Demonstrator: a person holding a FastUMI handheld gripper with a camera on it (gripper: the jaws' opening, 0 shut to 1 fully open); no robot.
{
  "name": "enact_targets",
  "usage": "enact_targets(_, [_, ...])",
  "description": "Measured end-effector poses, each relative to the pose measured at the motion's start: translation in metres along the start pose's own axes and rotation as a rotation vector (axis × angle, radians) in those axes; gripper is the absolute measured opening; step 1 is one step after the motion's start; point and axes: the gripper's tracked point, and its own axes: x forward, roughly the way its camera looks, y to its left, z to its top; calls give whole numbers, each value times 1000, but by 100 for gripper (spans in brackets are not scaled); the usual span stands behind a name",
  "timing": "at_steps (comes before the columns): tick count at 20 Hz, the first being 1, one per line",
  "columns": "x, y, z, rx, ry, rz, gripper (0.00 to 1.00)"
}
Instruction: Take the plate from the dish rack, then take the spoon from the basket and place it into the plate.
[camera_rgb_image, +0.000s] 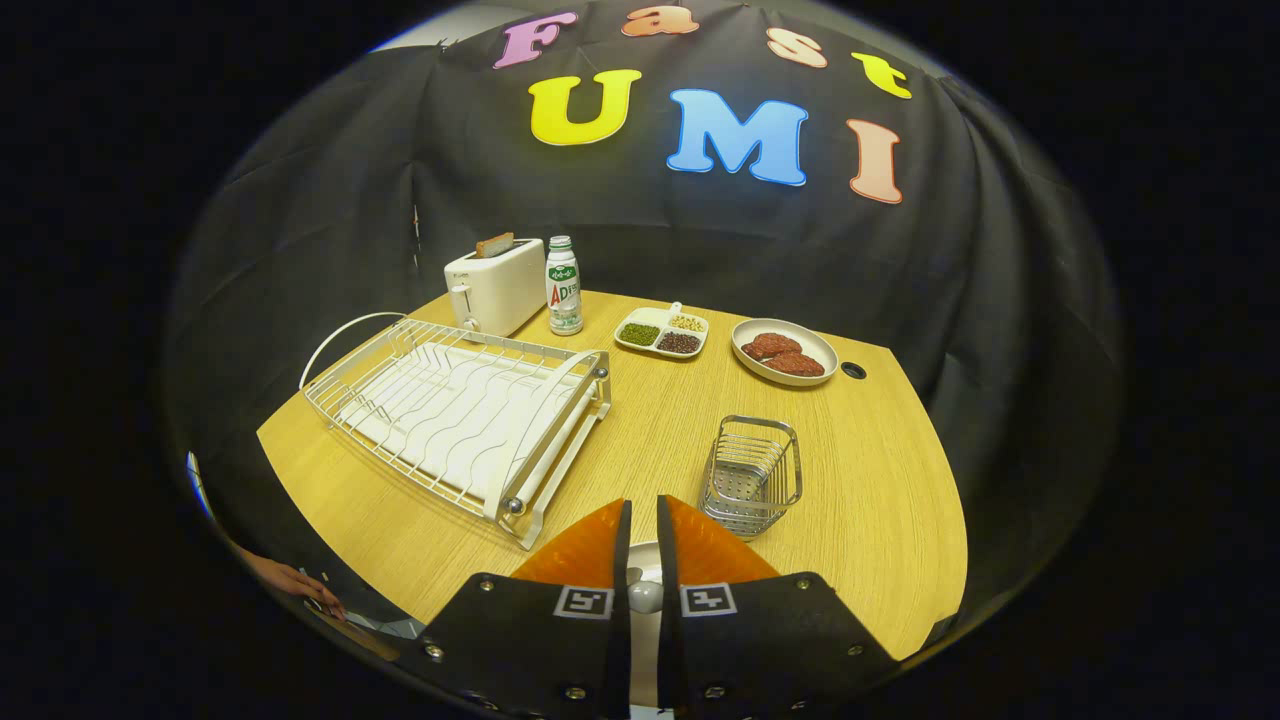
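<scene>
gripper view: hand-held gripper (640, 540) at bottom centre of the frame, orange fingers (585, 550) nearly together with a narrow gap. in that gap a white rim and a small pale rounded thing, likely the plate (645, 557) with the spoon (645, 596) on it, low beneath the fingers; cannot tell if the fingers press on anything.

dish rack (455, 410) left of centre on the desk (880, 500), no plate standing in it. wire basket (752, 475) just right of the fingertips, looks empty. judged: plate out, spoon probably delivered, task near its end.

upper middle of the frame: toaster (495, 287), bottle (563, 285), divided snack tray (662, 332), dish of red patties (784, 352), all well beyond the fingers. a person's hand (295, 582) at lower left.

risks: if the spoon is still pinched, pulling back would drag it off the plate; a sideways swing right could clip the light basket and tip it; the rack's corner sits near the left finger.
</scene>
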Motion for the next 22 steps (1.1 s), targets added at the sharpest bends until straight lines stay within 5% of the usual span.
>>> enact_targets(9, [-12, -19, 15, -15, -52, -5, 26])
enact_targets(18, [-127, -123, 130, 129, -537, -218, 29])
enact_targets(20, [-156, -149, 140, 149, -616, -268, 95])
enact_targets(22, [-165, -174, 140, 168, -678, -298, 95])
